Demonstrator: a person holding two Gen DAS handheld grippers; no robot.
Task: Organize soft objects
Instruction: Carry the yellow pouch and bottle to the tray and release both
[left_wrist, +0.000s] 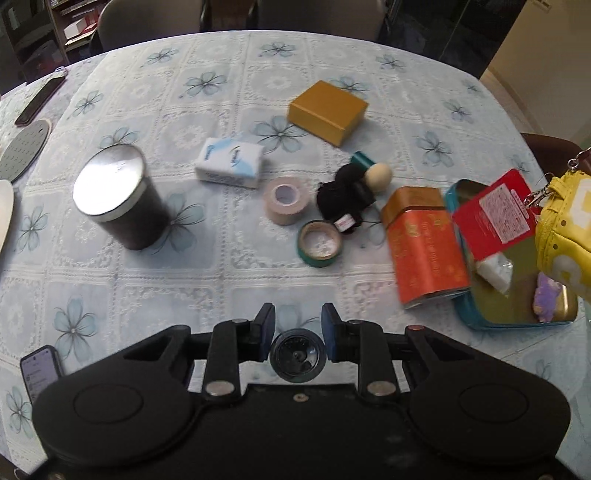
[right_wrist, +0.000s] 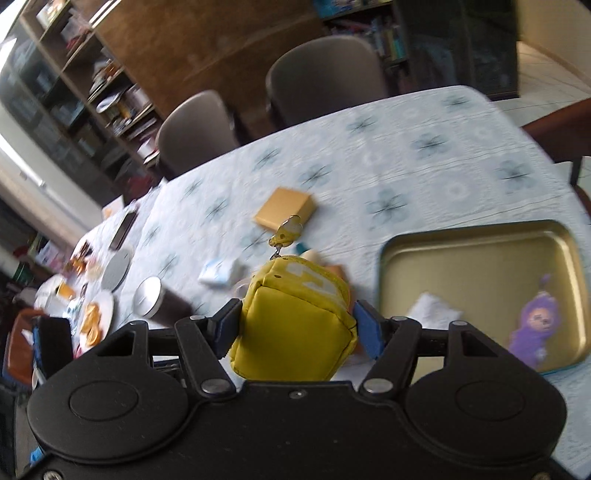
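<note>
The yellow pouch (right_wrist: 295, 325) is pinched crosswise by the right gripper (right_wrist: 295, 326), with the tray (right_wrist: 476, 236) lying just right of it. The left gripper (left_wrist: 298, 328) is pressed together, holding nothing.

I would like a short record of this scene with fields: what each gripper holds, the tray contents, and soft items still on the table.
right gripper: shut on yellow pouch
left gripper: shut, holds nothing
tray: purple plush, white packet
soft items outside tray: black doll, tissue pack
table: flowered cloth
</note>
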